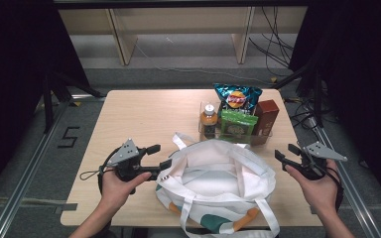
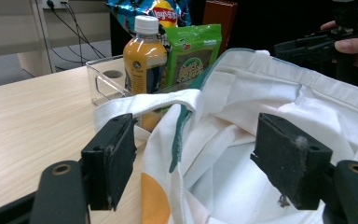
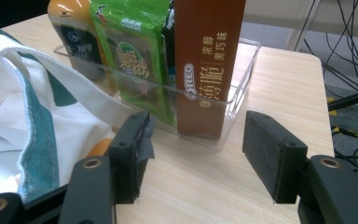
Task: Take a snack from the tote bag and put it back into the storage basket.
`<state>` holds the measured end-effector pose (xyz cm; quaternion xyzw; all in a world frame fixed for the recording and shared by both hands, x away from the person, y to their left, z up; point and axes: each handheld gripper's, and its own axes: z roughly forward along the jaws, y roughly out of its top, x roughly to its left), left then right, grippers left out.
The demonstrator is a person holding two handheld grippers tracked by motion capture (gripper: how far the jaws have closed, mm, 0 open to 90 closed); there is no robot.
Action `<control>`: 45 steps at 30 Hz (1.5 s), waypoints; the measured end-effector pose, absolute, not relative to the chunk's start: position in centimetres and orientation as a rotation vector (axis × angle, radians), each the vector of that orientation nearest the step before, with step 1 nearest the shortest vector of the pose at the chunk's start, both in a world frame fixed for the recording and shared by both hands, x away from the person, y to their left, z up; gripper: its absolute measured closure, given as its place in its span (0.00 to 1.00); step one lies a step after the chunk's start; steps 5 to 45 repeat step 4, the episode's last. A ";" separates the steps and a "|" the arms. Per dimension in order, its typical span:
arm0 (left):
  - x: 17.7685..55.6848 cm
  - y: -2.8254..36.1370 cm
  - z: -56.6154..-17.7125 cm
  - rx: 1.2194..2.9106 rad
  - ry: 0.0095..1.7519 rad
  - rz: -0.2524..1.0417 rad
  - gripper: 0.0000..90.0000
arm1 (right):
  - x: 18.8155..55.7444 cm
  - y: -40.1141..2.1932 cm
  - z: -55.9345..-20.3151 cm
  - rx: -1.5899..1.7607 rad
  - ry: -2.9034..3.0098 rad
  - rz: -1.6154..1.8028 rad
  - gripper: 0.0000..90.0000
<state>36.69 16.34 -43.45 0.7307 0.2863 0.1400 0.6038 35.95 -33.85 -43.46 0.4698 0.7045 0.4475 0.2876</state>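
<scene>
- Left gripper (image 1: 159,156): jaws spread, empty, straddling the rim of the white tote bag (image 1: 213,173) at the bag's 9 o'clock. Pinch the rim fabric only.
- Tote bag: lies mouth-open at the table's 6 o'clock; hold it wide.
- Right gripper (image 1: 286,154): jaws spread, empty, at the bag's 3 o'clock, facing the brown box (image 3: 209,60) in the clear bin (image 3: 242,79).

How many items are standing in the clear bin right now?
4: bottle at the left, green pack in the middle, brown box at the right, chips behind. More may be hidden.
</scene>
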 end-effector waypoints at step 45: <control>36.6 16.4 -43.5 1.688 0.677 0.329 0.31 | 35.9 -34.1 -43.6 1.267 1.868 1.193 0.46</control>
